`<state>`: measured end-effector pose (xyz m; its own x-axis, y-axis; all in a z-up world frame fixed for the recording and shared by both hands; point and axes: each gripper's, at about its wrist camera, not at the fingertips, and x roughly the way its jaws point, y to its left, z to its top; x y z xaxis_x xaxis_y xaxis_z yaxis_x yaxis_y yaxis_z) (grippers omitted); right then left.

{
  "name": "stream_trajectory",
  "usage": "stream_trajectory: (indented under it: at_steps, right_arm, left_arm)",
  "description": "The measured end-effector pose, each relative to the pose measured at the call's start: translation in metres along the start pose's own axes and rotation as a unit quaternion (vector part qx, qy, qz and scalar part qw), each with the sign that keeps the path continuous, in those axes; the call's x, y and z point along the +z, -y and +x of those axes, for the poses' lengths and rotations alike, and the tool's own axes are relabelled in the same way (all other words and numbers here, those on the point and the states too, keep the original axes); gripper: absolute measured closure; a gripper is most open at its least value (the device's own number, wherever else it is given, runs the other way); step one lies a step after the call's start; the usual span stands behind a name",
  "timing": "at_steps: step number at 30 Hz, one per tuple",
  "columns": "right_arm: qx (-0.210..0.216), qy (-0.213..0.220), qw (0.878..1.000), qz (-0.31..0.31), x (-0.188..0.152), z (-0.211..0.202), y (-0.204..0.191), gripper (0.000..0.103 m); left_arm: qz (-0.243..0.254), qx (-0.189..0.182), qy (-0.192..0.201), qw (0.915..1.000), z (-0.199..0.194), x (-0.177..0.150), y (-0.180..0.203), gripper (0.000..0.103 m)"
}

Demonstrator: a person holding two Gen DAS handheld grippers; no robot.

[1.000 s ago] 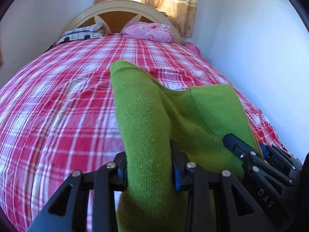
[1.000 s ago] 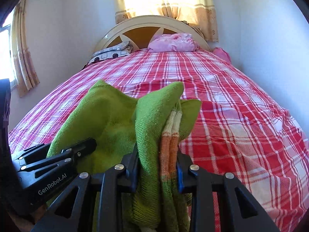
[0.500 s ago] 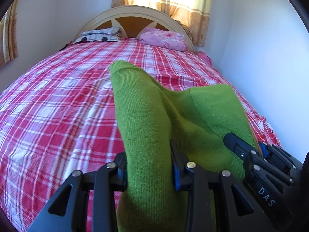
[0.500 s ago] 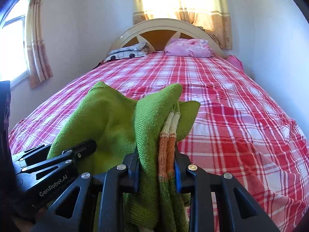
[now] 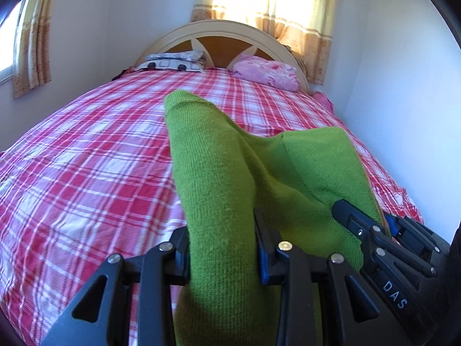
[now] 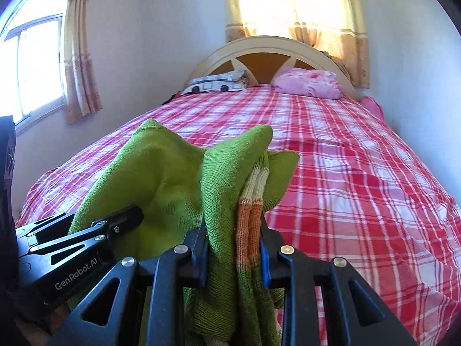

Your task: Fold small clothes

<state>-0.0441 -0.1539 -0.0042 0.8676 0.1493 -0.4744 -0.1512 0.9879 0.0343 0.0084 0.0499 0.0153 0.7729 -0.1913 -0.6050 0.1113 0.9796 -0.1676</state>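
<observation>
A small green knit garment with orange and cream striped trim is held up above the bed between both grippers. My left gripper is shut on one green edge. My right gripper is shut on a bunched edge with the striped trim. The two grippers are close side by side: the right one shows at the lower right of the left wrist view, the left one at the lower left of the right wrist view. The garment's lower part is hidden below the jaws.
A bed with a red and white plaid sheet fills both views. At its head stand a cream headboard, a patterned pillow and a pink pillow. A white wall is close on the right. Curtained windows are behind and left.
Both views have tilted upward, showing more wall and window and less bed. The garment stays gripped the same way in both grippers.
</observation>
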Motion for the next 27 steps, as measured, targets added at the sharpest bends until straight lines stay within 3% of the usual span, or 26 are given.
stream_trajectory:
  at_steps: [17, 24, 27]
  right_arm:
    - [0.081, 0.005, 0.996, -0.036, 0.011, 0.032, -0.089, 0.076]
    - [0.106, -0.003, 0.994, -0.035, 0.008, 0.075, -0.106, 0.076]
    - [0.107, -0.018, 0.993, -0.041, 0.004, 0.104, -0.11, 0.076]
  left_arm:
    - [-0.035, 0.08, 0.015, 0.9961, -0.02, 0.004, -0.085, 0.068]
    - [-0.036, 0.106, 0.003, 0.9937, 0.012, 0.008, -0.111, 0.068]
    - [-0.045, 0.115, -0.02, 0.9921, 0.039, 0.004, -0.123, 0.068]
